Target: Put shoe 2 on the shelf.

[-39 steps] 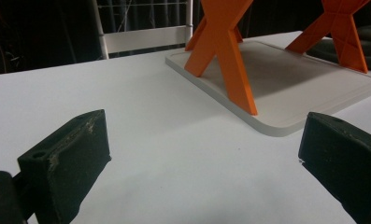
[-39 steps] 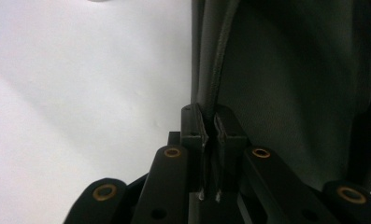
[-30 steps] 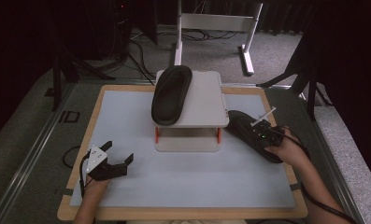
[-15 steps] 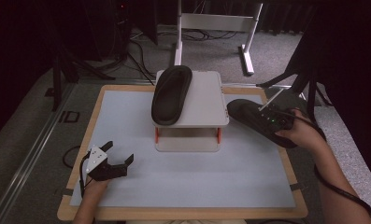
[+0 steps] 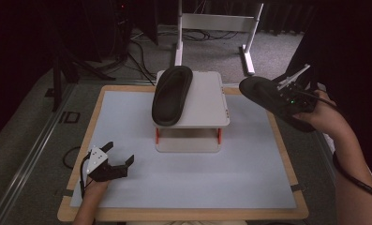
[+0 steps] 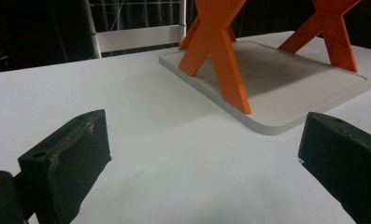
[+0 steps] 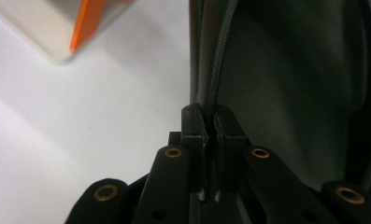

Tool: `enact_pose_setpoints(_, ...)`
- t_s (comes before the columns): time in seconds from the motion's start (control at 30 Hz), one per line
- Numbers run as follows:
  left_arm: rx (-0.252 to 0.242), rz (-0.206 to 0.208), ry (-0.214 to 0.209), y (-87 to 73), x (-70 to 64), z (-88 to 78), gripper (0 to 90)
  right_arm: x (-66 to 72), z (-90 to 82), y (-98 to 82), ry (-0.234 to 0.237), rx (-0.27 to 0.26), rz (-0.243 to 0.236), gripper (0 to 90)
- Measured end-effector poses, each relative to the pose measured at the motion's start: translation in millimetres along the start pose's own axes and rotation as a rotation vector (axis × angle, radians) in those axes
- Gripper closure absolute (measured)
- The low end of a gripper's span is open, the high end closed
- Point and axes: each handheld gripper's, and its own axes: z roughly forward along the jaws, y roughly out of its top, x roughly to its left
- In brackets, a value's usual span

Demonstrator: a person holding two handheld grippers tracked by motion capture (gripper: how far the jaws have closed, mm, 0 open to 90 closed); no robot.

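A black shoe lies lengthwise on the top of a white stand with orange legs. A second black shoe hangs in the air right of the stand, about level with its top. My right gripper is shut on it. In the right gripper view the jaws pinch the thin rim of this shoe. My left gripper rests low at the near left of the mat. It is open with nothing between its fingers, which point toward the stand's base plate.
The stand sits at the back middle of a pale mat on a wood-edged table. A white metal frame and cables lie on the floor behind. A corner of the stand lies below the right gripper.
My right gripper has lifted the black shoe from beside the stand, up and slightly right. The left gripper has stayed still.
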Motion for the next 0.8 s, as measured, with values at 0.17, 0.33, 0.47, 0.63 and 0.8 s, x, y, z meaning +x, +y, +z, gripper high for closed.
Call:
enact_pose_setpoints(0.17, 0.002, 0.0, 0.0, 0.1, 0.2, -0.1, 2.6, 2.1, -22.9, 14.4, -0.013, -0.046, -0.012, 85.0)
enact_pose_setpoints(0.33, 0.001, 0.0, -0.001, 0.1, 0.2, -0.1, 2.6, 14.0, -35.1, 31.7, -0.007, -0.088, -0.055, 84.9)
enact_pose_setpoints(0.47, 0.001, 0.0, 0.0, 0.1, 0.1, -0.1, 2.6, 25.3, -35.5, 47.4, 0.011, -0.116, -0.073, 84.9)
enact_pose_setpoints(0.63, 0.004, 0.006, 0.001, 0.2, 0.3, -0.2, 2.6, 38.7, -28.6, 64.2, 0.019, -0.139, -0.094, 84.9)
enact_pose_setpoints(0.8, 0.003, 0.004, 0.0, 0.2, 0.0, -0.1, 2.6, 52.5, -18.5, 82.2, 0.025, -0.148, -0.105, 84.9)
